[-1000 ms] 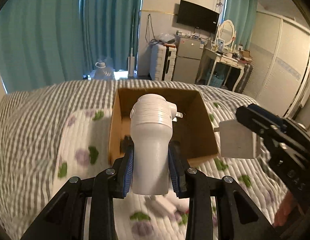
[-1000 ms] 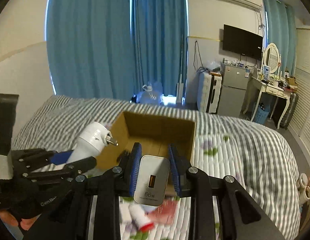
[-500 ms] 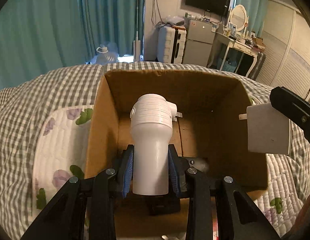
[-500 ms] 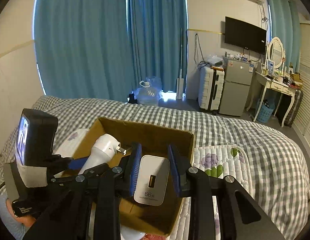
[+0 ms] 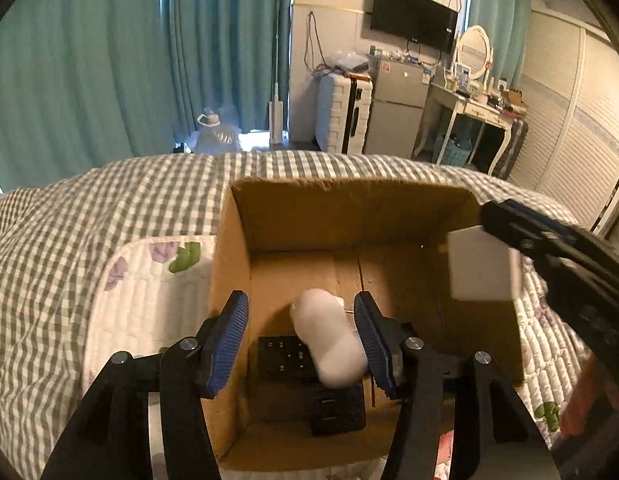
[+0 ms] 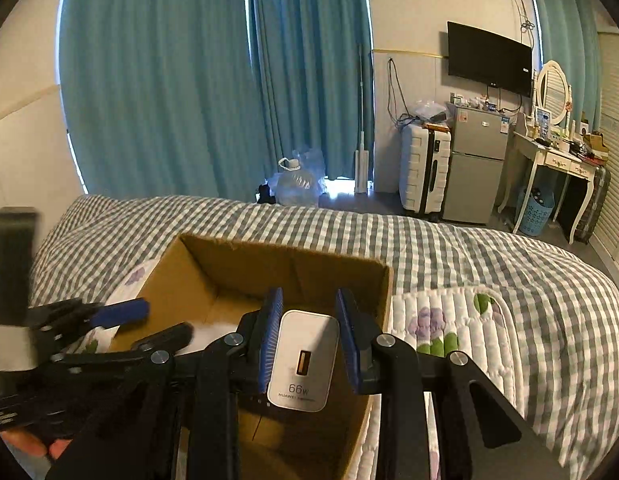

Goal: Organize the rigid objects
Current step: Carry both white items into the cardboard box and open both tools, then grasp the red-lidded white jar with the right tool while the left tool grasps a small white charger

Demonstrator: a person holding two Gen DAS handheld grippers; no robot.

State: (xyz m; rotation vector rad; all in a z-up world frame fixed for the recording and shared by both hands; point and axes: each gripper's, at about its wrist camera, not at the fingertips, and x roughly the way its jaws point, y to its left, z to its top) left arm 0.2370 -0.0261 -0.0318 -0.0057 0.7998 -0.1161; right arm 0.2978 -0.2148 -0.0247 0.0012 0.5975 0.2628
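An open cardboard box (image 5: 233,248) (image 6: 285,256) sits on the bed. My left gripper (image 5: 301,336) is open above the box's near end. A white plug adapter (image 5: 329,342), blurred, lies between the jaws inside the box, free of both pads, over a black remote (image 5: 283,356) and another black device (image 5: 337,412). My right gripper (image 6: 309,344) is shut on a white 66W charger (image 6: 303,360) over the box's right side; the charger also shows in the left wrist view (image 5: 483,266). The left gripper shows in the right wrist view (image 6: 149,324).
The bed has a grey checked cover (image 6: 469,248) and a white floral quilted pad (image 5: 145,280) under the box. Teal curtains, a white suitcase (image 6: 423,168), a small fridge and a dressing table stand beyond the bed.
My left gripper has opened and let go of the white plug adapter, which has dropped into the box. The left view has pulled back a little. My right gripper still holds the charger.
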